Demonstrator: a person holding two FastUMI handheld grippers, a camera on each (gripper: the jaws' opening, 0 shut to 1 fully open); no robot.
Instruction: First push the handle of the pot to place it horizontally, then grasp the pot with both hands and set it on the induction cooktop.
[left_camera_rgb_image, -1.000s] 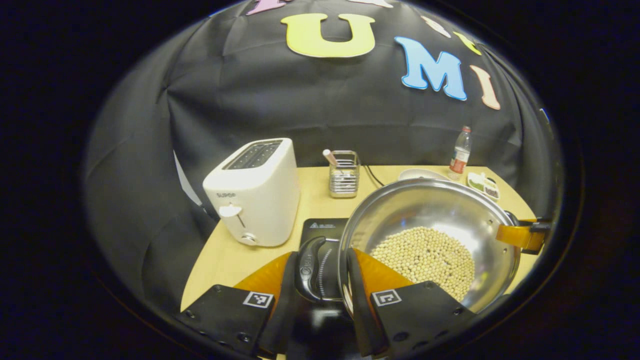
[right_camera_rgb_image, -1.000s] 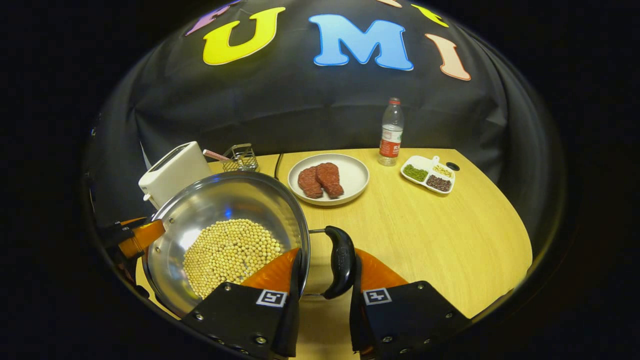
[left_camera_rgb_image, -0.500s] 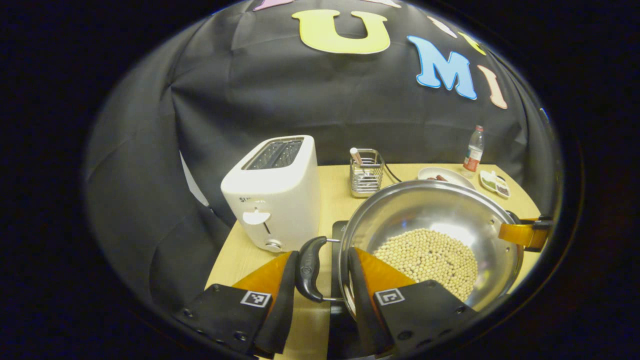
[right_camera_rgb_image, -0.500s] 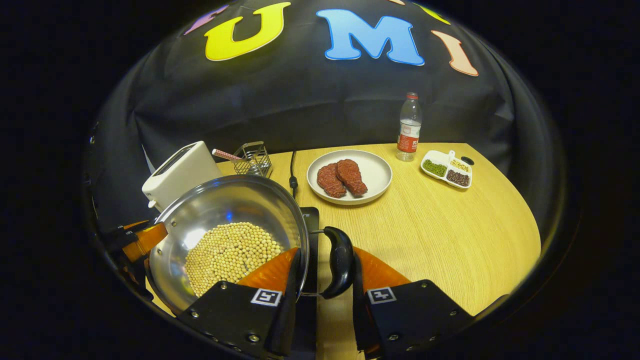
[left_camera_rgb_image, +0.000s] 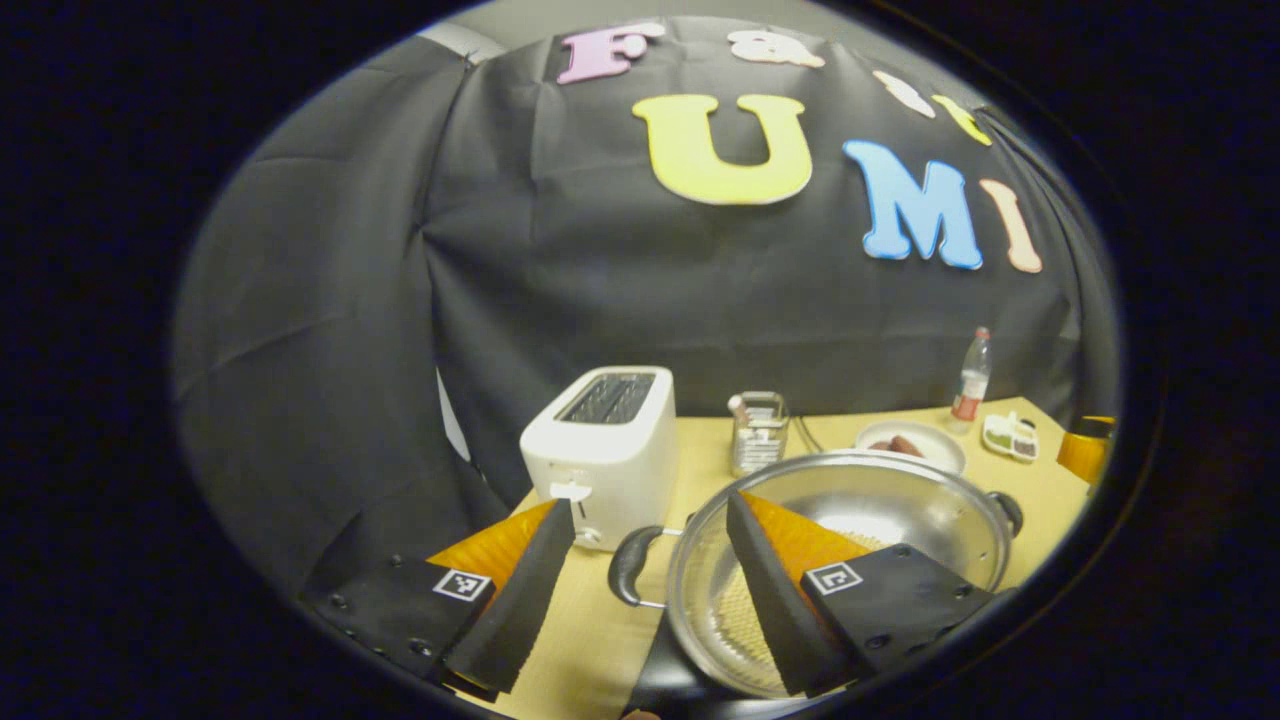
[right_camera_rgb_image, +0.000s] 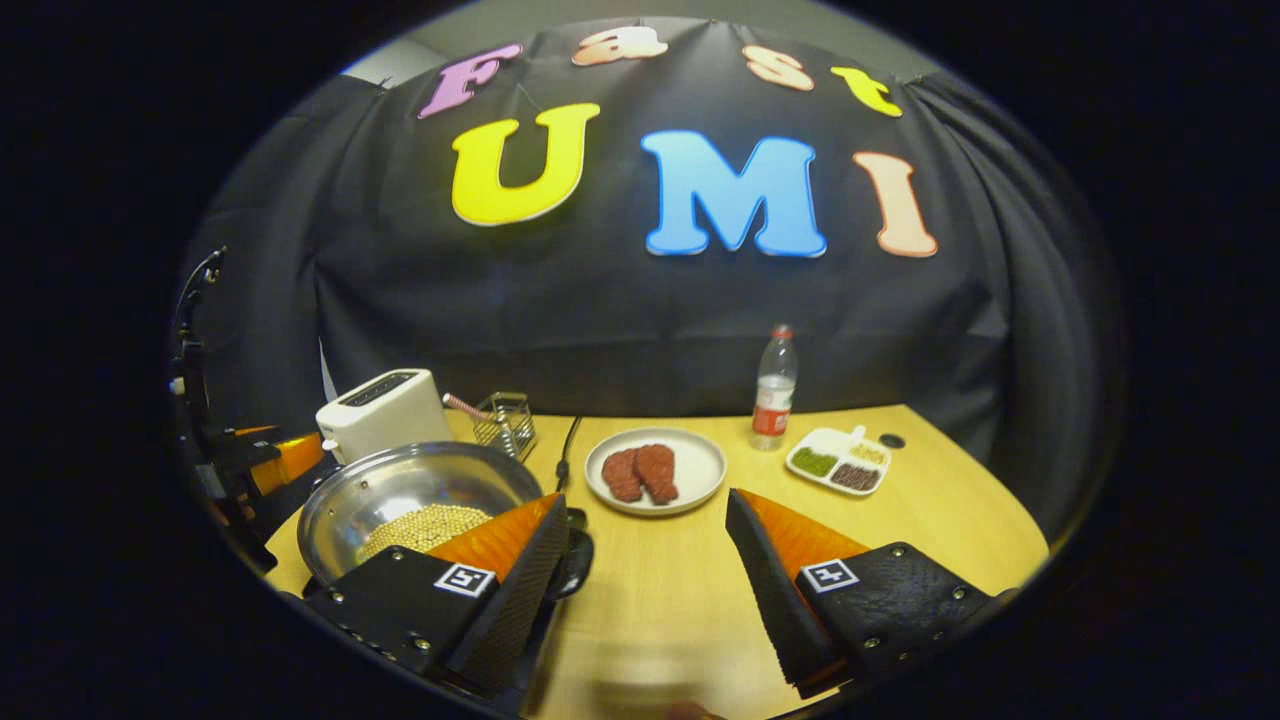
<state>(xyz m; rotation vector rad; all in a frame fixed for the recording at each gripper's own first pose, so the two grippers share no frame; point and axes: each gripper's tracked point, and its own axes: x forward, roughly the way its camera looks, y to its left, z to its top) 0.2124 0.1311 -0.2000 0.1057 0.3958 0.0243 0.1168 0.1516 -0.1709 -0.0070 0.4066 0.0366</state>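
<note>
Steel pot (right_camera_rgb_image: 400, 490) — beans (right_camera_rgb_image: 425, 525) inside | plate (right_camera_rgb_image: 655, 470) — two patties

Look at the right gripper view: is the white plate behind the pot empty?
No. The plate holds two reddish-brown pieces of meat, lying side by side.

My left gripper view looks from the table's (left_camera_rgb_image: 590, 640) left end, close over the pot (left_camera_rgb_image: 900, 500); my right gripper view faces the back edge. Both share the pot and toaster (right_camera_rgb_image: 385, 410).
</note>
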